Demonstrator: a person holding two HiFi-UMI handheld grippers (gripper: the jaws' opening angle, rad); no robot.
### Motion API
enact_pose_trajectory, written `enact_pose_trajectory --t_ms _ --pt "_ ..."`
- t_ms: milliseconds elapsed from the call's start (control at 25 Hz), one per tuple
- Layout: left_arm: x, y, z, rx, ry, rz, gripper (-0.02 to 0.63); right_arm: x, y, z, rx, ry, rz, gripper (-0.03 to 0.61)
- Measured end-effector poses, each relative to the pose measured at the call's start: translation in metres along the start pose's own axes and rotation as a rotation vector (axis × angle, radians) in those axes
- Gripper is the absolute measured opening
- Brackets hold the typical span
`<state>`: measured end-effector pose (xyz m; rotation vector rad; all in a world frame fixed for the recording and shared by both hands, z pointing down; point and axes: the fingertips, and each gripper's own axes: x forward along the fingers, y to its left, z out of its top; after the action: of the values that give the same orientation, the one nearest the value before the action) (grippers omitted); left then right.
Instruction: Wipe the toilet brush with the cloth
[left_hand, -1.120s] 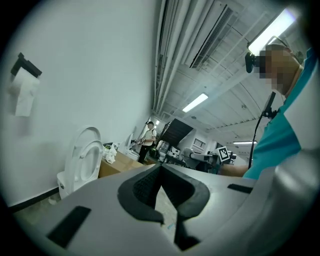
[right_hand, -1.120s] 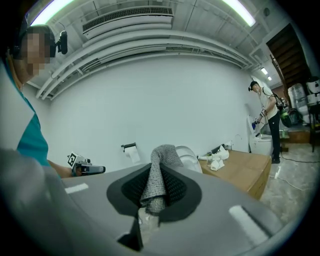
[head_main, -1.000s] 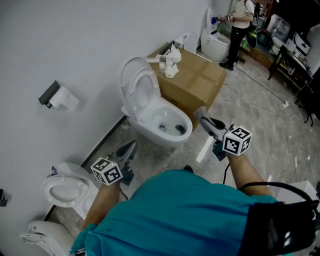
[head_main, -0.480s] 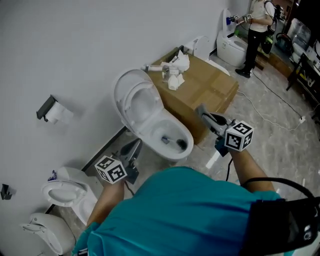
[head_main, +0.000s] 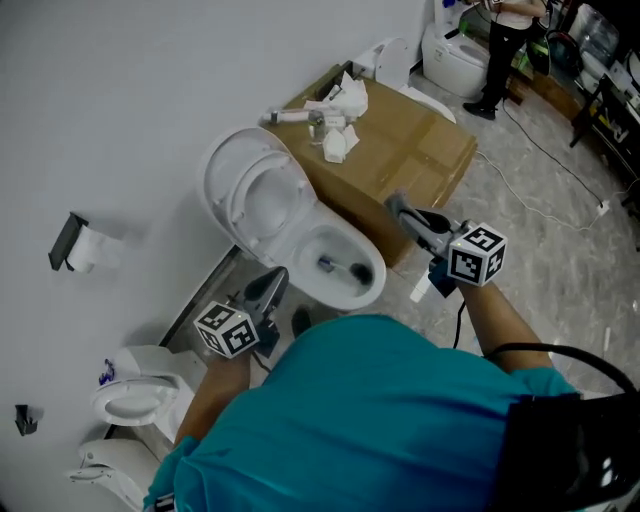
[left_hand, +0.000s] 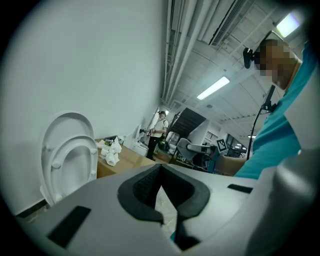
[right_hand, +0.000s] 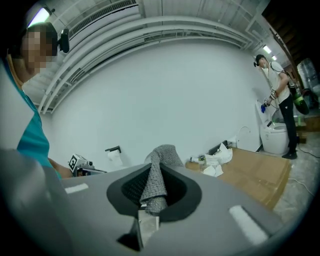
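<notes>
**A:** Where's the cloth?

**B:** It's in your right gripper. It's a grey knitted cloth, gathered into a narrow strip. The jaws are pinched on it, and it stands up out of them with its top flopped over. In the head view you hold it just beside the front of the toilet bowl, on its right.

**A:** And the brush?

**B:** You can't pick it out for certain. A white handle-like piece lies on top of the cardboard box, next to a heap of crumpled white pieces. Whether that piece is the brush, I cannot tell.

**A:** The left side?

**B:** Your left gripper has its jaws pressed together with nothing between them. It sits low at the near-left of the bowl, pointing toward it.

**A:** What's in the bowl?

**B:** The seat and lid are both raised. Down in the bowl there are two dark spots — too small to name. The box's top is shut, so you see only what lies on it. Further left, a paper roll hangs on the wall, and a second white toilet stands at the lower left.
</notes>
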<state>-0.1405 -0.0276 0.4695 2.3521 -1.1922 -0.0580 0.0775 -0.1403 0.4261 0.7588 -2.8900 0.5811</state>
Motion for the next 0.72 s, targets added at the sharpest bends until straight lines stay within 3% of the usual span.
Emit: enact_pose_trajectory --t_ms 160,360,560,720 --pt "0.021 0.044 -0.001 0.067 0.094 -0.082 0.003 0.028 -0.01 0.009 0.015 -0.017 -0.089 0.026" --pt "0.045 0.09 -0.018 0.213 0.308 -0.211 0.005 0.053 -0.016 0.009 0.079 -0.054 -0.203 0.026" --pt "0.085 0.1 -0.07 0.393 0.518 -0.294 0.005 0.057 -0.043 -0.014 0.116 -0.027 -0.246 0.026" --pt "0.121 0.097 -0.137 0.536 0.691 -0.327 0.009 0.047 -0.083 -0.047 0.163 -0.006 -0.255 0.026"
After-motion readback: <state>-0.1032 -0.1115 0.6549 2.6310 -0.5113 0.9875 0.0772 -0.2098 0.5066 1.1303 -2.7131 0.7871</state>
